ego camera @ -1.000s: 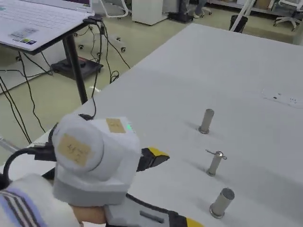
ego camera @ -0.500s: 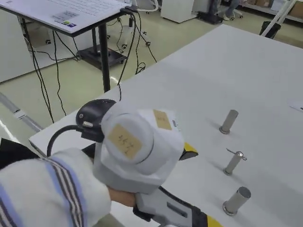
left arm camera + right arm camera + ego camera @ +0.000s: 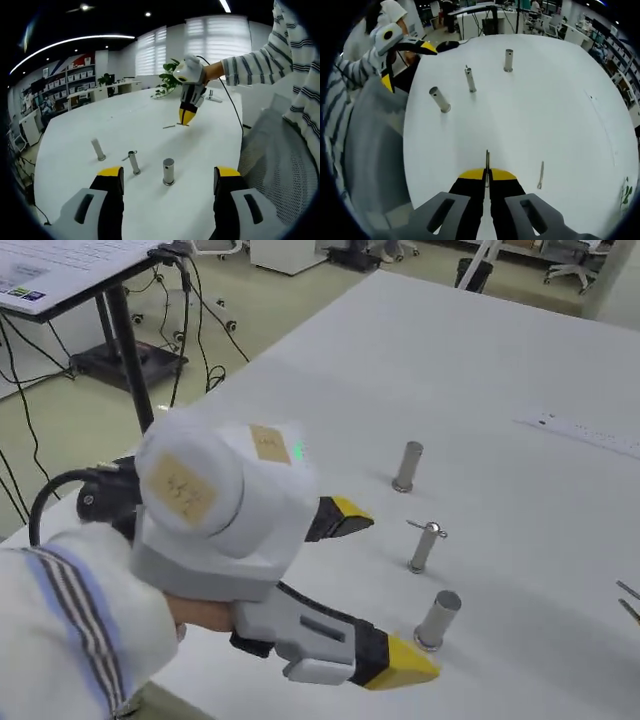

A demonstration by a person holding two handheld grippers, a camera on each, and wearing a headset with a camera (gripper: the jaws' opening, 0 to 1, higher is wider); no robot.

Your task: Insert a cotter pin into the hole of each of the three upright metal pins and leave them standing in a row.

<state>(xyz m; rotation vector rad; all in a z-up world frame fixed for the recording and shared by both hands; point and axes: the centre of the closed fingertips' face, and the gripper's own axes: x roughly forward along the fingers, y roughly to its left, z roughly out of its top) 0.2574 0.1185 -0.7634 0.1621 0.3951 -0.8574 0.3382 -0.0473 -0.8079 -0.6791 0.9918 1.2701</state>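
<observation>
One white table [image 3: 500, 360]. Left gripper [image 3: 385, 590], jaws apart, just behind three upright metal pins [image 3: 422, 555]; right gripper [image 3: 487, 176], well back from them, clamped on a cotter pin [image 3: 487, 159]. Possible fault: thin pin twists in grip, misses hole, topples an upright.

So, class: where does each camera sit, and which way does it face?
Head view: on the person's head, looking down at the workbench and upright pins; open left tongs and striped sleeve show.
Left gripper view: on the left tongs, facing across the pins toward the right tongs; own jaws rise at the bottom.
Right gripper view: on the right tongs, facing back over its held cotter pin toward the pins and left tongs.
Shared: both gripper views face each other across the same three pins.
</observation>
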